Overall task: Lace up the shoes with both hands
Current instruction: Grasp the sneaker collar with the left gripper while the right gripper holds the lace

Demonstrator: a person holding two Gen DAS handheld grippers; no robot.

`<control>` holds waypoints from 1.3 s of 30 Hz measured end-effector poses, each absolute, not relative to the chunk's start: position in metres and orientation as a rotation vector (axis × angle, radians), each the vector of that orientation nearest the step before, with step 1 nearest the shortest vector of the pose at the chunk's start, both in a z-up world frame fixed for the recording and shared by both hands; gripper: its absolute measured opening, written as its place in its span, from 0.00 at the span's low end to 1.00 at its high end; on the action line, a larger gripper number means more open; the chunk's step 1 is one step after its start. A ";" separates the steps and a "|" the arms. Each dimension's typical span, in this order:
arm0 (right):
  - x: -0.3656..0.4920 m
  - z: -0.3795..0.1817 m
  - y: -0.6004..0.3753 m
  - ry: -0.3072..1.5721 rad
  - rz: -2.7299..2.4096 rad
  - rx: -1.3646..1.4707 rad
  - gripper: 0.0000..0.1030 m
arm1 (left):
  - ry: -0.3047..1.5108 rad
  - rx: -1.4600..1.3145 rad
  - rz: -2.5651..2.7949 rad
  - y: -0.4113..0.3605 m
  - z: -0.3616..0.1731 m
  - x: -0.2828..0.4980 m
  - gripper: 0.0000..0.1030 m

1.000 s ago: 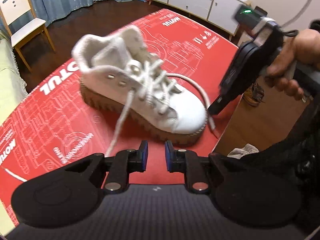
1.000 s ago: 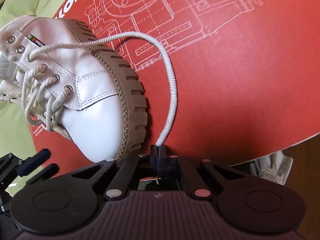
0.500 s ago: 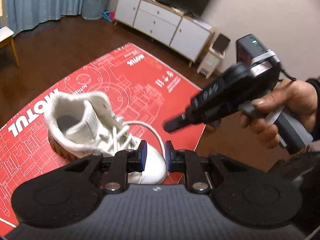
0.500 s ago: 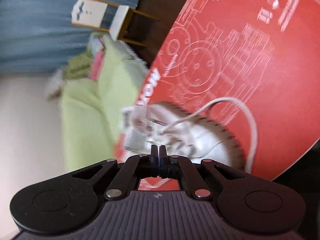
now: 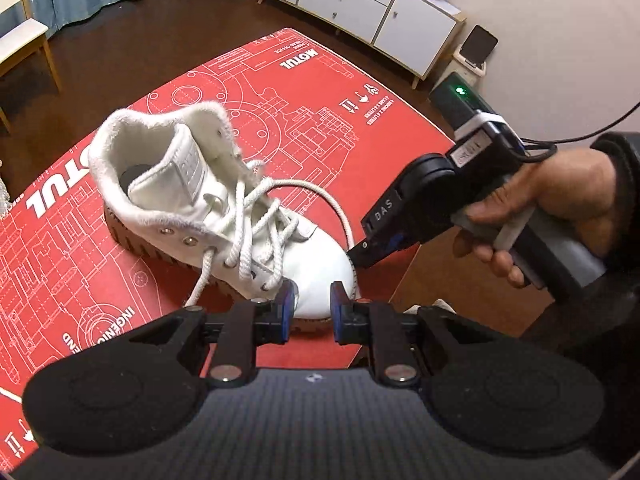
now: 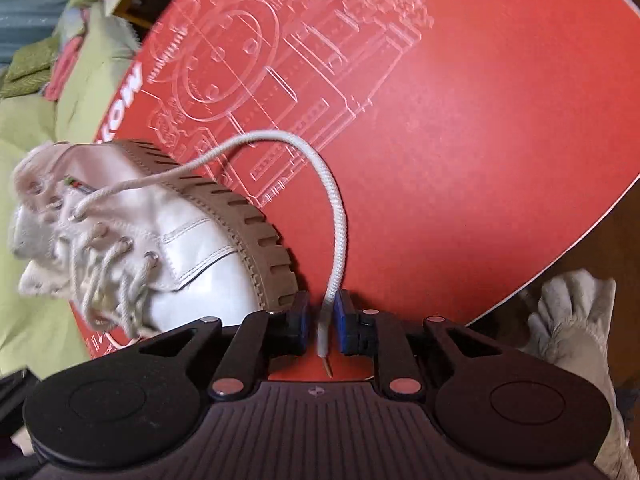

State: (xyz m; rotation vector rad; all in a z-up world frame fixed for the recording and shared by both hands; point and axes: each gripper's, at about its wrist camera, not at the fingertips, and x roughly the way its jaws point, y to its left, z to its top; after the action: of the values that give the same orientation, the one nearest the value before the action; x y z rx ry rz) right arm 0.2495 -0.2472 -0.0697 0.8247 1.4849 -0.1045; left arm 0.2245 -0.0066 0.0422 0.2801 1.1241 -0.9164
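A white leather high-top shoe with a ridged brown rubber sole [image 5: 208, 208] sits on a red cardboard sheet printed with white engine drawings [image 5: 280, 92], toe toward the left wrist camera, its criss-crossed lacing loose over the tongue. From the upper eyelets a long white woven shoelace [image 6: 336, 216] arcs out over the red sheet and drops into the right gripper [image 6: 322, 322], where its tip hangs between the blue pads; those jaws are opening, and there is a gap on the left side of the lace, so the lace sits between them unclamped. In the left wrist view that right gripper, held in a person's hand [image 5: 540, 208], points down just beside the shoe's toe. The left gripper [image 5: 310, 308] hovers in front of the toe, jaws parted with nothing between them. A second lace end [image 5: 200, 280] trails down the shoe's near side.
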 end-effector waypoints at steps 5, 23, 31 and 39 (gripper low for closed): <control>0.259 -0.075 -0.247 1.531 -0.118 0.810 0.04 | 1.113 0.279 -0.892 -0.012 0.044 0.225 0.14; 0.220 0.019 -0.248 1.056 -0.097 1.316 0.00 | 1.000 0.370 -1.236 -0.017 0.045 0.247 0.00; 0.197 0.025 -0.220 0.984 -0.125 1.395 0.19 | 0.990 0.398 -1.269 0.010 0.053 0.255 0.00; 0.211 0.008 -0.205 1.010 -0.033 1.468 0.19 | 0.996 0.410 -1.246 0.011 0.056 0.255 0.00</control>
State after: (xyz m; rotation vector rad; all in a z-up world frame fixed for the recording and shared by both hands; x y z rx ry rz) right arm 0.2108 -0.2052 0.0081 1.4677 1.0105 -0.0326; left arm 0.2547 0.0115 0.0556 0.4097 0.9961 -1.2460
